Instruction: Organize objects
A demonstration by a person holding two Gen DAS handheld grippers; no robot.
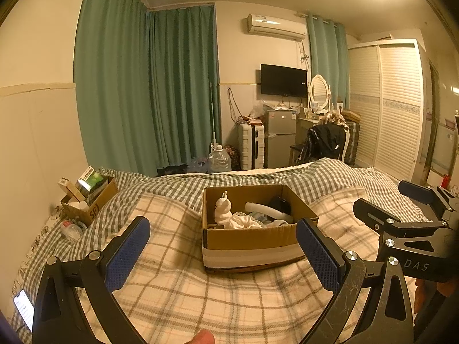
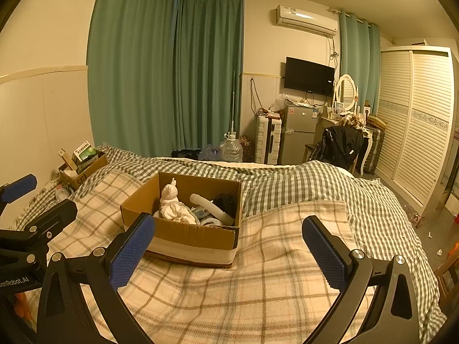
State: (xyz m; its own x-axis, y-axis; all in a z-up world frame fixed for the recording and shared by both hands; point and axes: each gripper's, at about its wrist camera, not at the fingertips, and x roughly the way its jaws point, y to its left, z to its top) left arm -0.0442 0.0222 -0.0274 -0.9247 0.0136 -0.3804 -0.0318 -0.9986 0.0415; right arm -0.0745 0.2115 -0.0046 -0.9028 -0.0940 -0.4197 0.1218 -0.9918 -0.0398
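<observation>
Left wrist view: the left gripper (image 1: 222, 246) hovers over the plaid blanket (image 1: 229, 295) with its jaws released, spread wide and gripping nothing. An open cardboard box (image 1: 252, 239) sits on the blanket just ahead of the jaws, between the two blue pads (image 1: 130, 253); its near right corner lies behind the right pad. Inside the box, a white plush toy (image 1: 223, 210) stands at the left, a white curved tube (image 1: 268, 210) and a dark object (image 1: 282, 203) lie toward the right. The right gripper (image 1: 407, 203) appears to the right of the jaws. A second cardboard box (image 1: 91, 205) holding cartons sits far left of the jaws, near the wall. A phone (image 1: 24, 309) lies at the lower left.

Right wrist view: the right gripper (image 2: 228, 246) has its jaws released, wide apart and empty, above the same blanket (image 2: 258, 286). The cardboard box (image 2: 195, 236) sits ahead of the jaws, touching the left pad's outline. The left gripper (image 2: 40, 197) shows left of the jaws.
</observation>
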